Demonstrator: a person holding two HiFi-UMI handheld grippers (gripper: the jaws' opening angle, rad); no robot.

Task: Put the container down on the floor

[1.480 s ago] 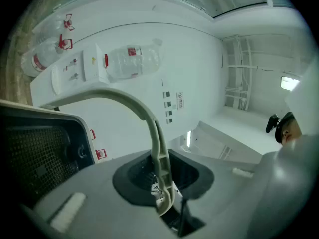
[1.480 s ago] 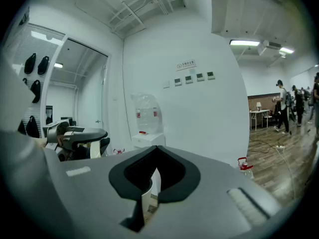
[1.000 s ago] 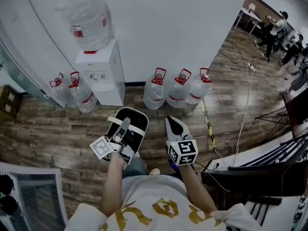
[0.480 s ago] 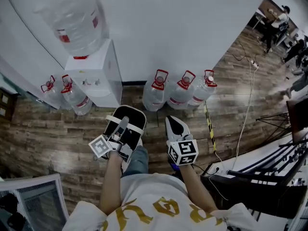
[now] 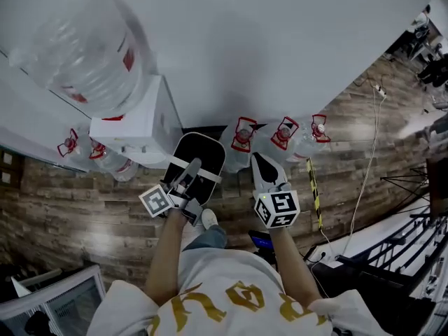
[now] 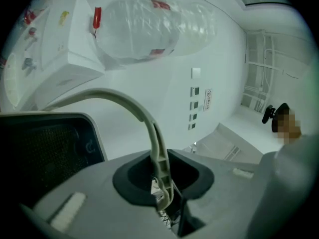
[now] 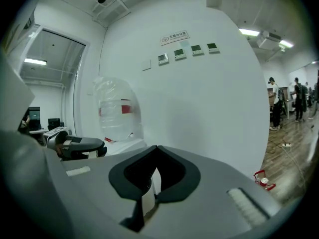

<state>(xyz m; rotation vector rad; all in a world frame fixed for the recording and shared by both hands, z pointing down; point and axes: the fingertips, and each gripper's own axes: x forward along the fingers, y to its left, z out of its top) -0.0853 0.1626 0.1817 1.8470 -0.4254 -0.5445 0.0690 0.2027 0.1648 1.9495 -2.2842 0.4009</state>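
Observation:
A black container point(image 5: 203, 152) with a cream bail handle point(image 5: 197, 169) hangs in the air in front of the person, above the wood floor point(image 5: 77, 215). My left gripper point(image 5: 187, 177) is shut on that handle. In the left gripper view the handle point(image 6: 149, 128) arches up out of the shut jaws point(image 6: 162, 193), with the container's dark mesh side point(image 6: 45, 148) to the left. My right gripper point(image 5: 264, 166) is held beside the container on its right, apart from it. Its jaws point(image 7: 149, 193) are shut with nothing in them.
A white water dispenser point(image 5: 133, 128) with a big clear bottle point(image 5: 87, 47) stands against the wall just ahead on the left. Red-capped water bottles point(image 5: 243, 135) line the wall base to its right, with more point(image 5: 68, 145) on its left. A cable point(image 5: 364, 180) and black racks point(image 5: 399, 257) are at the right.
The person has stepped closer to the wall and dispenser. Both grippers have moved forward with them, and the container still hangs from the left one.

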